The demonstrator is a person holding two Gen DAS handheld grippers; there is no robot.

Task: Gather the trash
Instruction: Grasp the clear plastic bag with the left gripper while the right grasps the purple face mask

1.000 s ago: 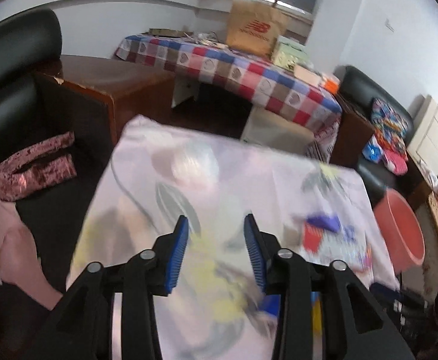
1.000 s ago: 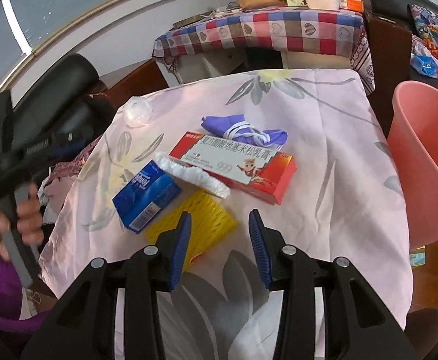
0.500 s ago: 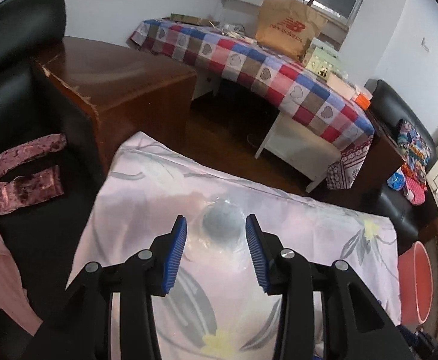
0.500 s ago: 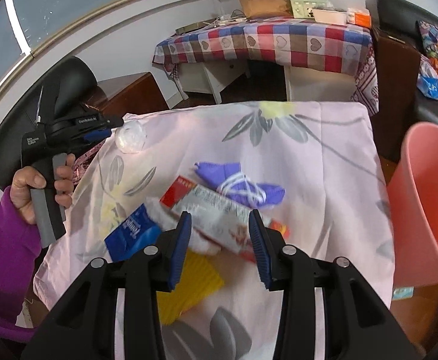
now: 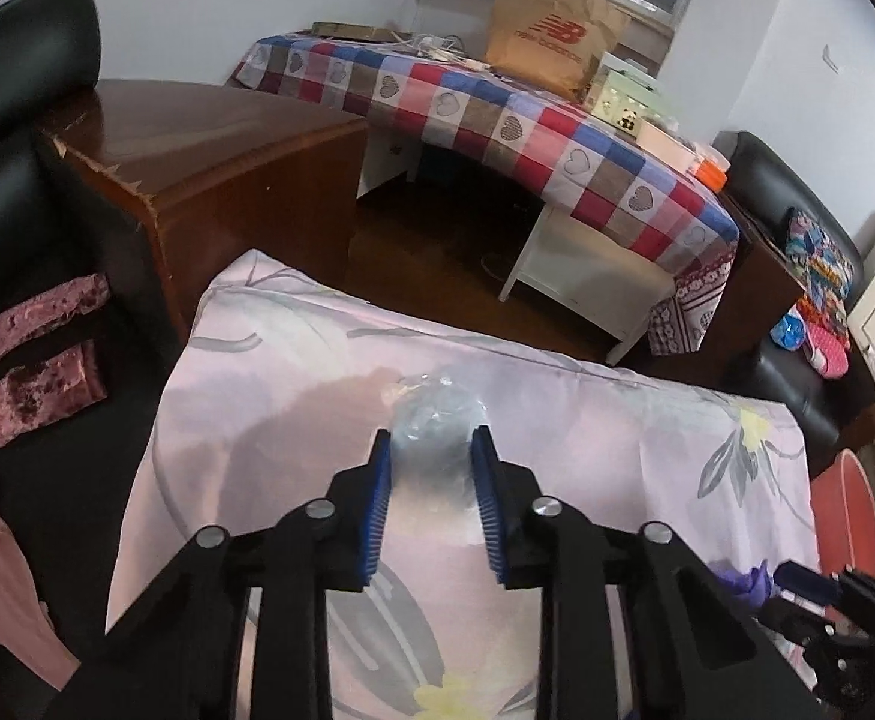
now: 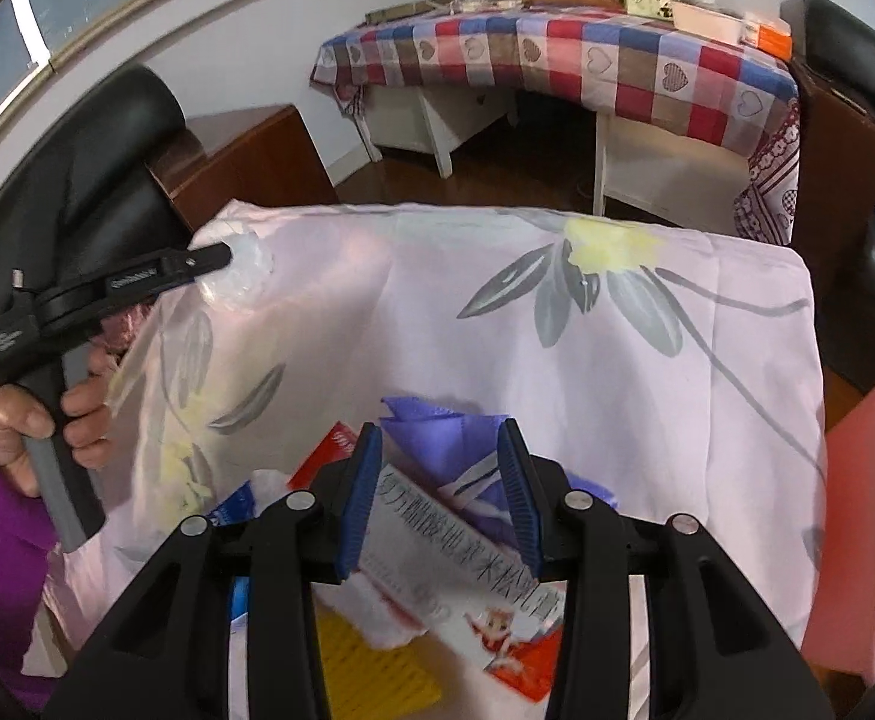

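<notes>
Right hand-held gripper (image 6: 442, 489): jaws apart and opening, hanging over the litter heap at the bench's near edge. Nothing gripped. Under and between the jaws lie a red and white box (image 6: 467, 588) and a crumpled purple wrapper (image 6: 443, 438). Just left of the box, a blue packet (image 6: 236, 507); nearer still, a yellow ribbed piece (image 6: 371, 672).

Bench (image 6: 647, 390) covered by a pale pink cloth with grey flower print.

Left hand-held gripper (image 5: 430, 501): jaws closing around a crumpled clear plastic ball (image 5: 434, 414) near the bench's far left corner. Ball sits between the blue pads; cannot tell if they press it. From the right camera, a hand (image 6: 47, 420) in a purple sleeve grips this tool's handle.

Pink bin (image 6: 869, 516) stands past the bench's right edge.

Beyond the far edge: a brown wooden cabinet (image 5: 209, 156), then a table under a checked cloth (image 5: 497, 120) with a brown paper bag (image 5: 551, 36).
</notes>
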